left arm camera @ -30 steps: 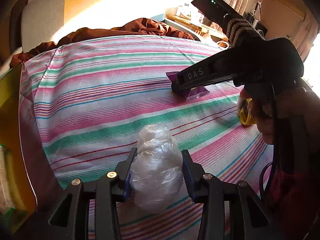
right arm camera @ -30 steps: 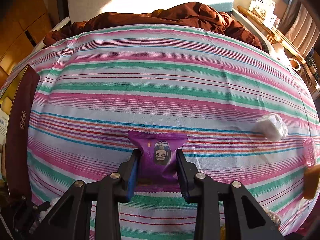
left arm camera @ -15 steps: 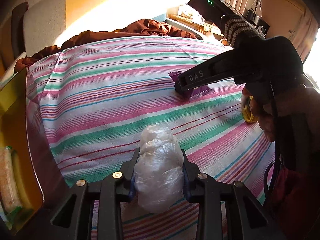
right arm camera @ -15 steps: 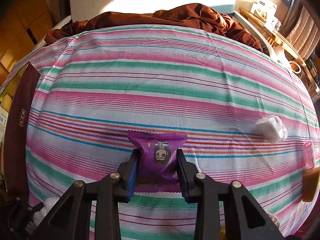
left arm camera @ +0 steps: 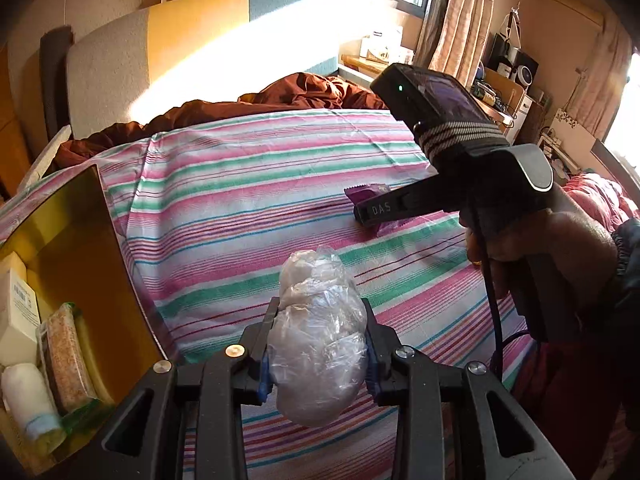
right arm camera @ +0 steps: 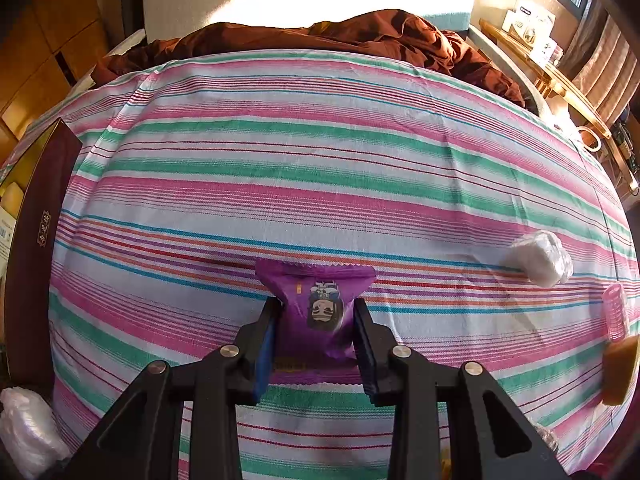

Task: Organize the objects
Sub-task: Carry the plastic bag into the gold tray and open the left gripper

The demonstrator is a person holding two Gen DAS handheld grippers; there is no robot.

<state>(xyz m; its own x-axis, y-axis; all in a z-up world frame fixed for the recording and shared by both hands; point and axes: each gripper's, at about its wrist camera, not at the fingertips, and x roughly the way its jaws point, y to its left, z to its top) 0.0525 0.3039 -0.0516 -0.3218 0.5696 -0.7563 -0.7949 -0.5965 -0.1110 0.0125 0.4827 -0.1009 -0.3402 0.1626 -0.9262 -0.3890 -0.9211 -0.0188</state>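
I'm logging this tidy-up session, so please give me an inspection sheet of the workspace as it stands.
Surface: striped pink, green and white bedsheet, lightly creased.
Job's things: clear crumpled plastic bundle in the left tongs; purple foil snack packet in the right tongs; open gold-lined box at the left, holding a white carton, a seed bar and a white roll.
Clutter: white wrapped wad, pink ribbed roller and amber block lie on the sheet.
Grippers: both shut on their loads.
Cables: black lead hangs from the right handle.
Surroundings: brown blanket, curtained window, cluttered shelf.
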